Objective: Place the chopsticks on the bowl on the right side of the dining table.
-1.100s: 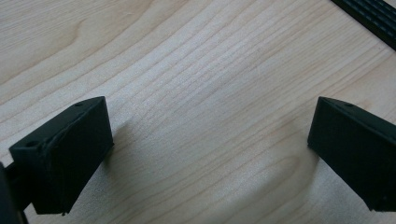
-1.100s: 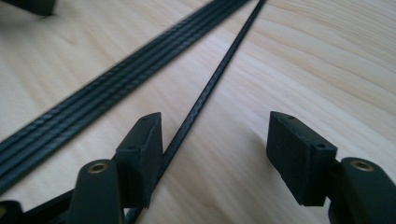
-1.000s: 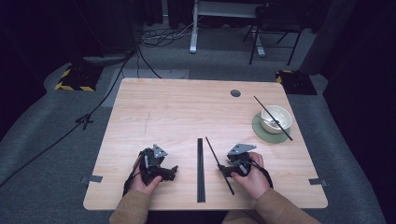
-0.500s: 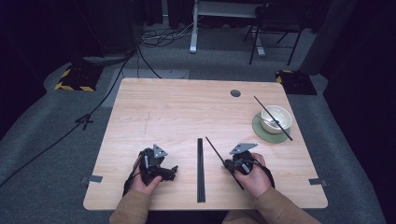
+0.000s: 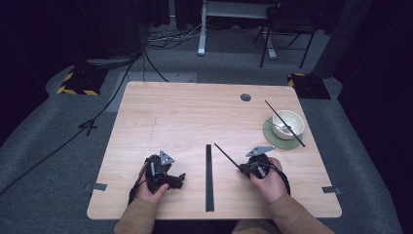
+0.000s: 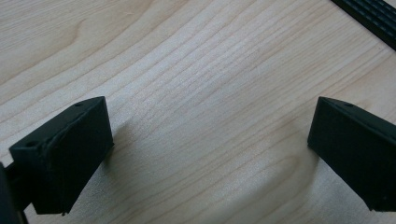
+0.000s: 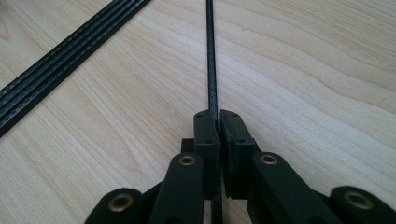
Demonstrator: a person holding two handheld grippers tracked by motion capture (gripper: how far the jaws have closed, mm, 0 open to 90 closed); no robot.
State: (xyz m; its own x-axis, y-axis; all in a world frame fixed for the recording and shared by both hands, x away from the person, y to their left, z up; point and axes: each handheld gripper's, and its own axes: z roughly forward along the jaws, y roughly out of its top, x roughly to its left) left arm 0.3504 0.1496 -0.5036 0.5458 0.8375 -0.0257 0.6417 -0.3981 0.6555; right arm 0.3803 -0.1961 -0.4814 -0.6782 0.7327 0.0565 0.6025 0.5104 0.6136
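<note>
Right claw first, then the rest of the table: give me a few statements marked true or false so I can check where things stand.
1. The right claw is shut on a thin black rod. True.
2. The left claw is shut on a rod. False: it is open, bare table between its jaws.
3. A rod lies across the white bowl. True.
4. The bowl sits straight on the wood. False: it sits on a green coaster.
5. A bundle of black rods lies between the claws. True.
</note>
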